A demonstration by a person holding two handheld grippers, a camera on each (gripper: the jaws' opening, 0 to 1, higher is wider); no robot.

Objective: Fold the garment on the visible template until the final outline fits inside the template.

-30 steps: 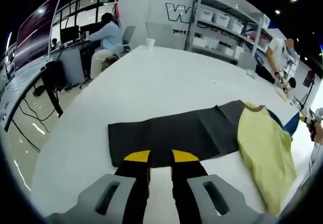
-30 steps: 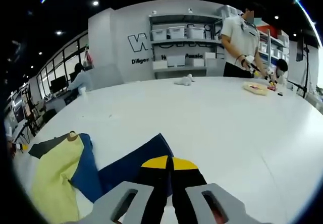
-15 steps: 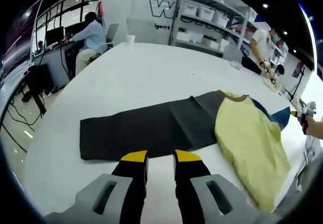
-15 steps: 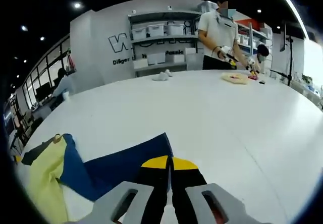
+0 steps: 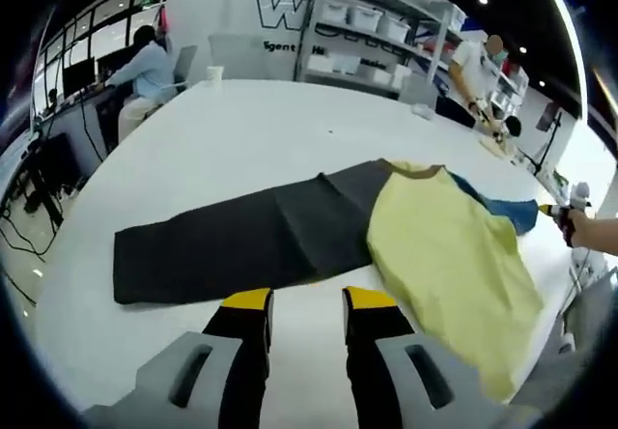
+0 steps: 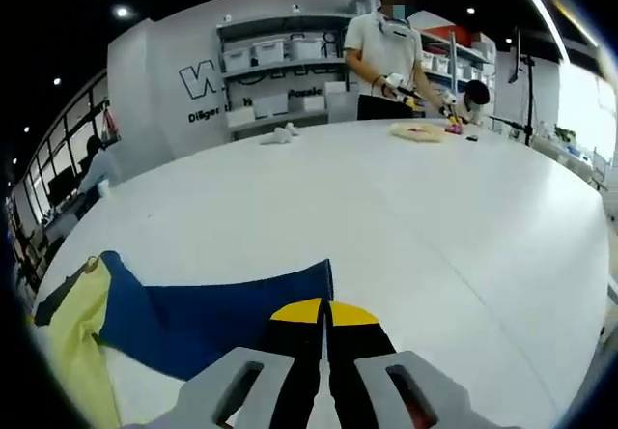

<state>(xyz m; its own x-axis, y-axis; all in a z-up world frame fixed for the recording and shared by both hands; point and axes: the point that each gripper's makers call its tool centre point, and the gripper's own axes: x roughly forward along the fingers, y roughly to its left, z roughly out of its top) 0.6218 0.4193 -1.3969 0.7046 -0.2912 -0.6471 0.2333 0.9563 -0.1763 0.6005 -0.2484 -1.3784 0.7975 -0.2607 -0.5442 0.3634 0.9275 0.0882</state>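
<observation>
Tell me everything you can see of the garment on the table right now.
The garment is a soft, cloth-like shirt lying mostly flat on the white table. Its yellow-green body has a tan neckline; one dark grey sleeve stretches out flat, and a blue sleeve extends the opposite way. The right gripper is shut on the blue sleeve's end. The left gripper is open, just short of the grey sleeve's edge.

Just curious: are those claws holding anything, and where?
The right claw is shut on the blue sleeve at its end edge. The left claw is open, holding nothing.
</observation>
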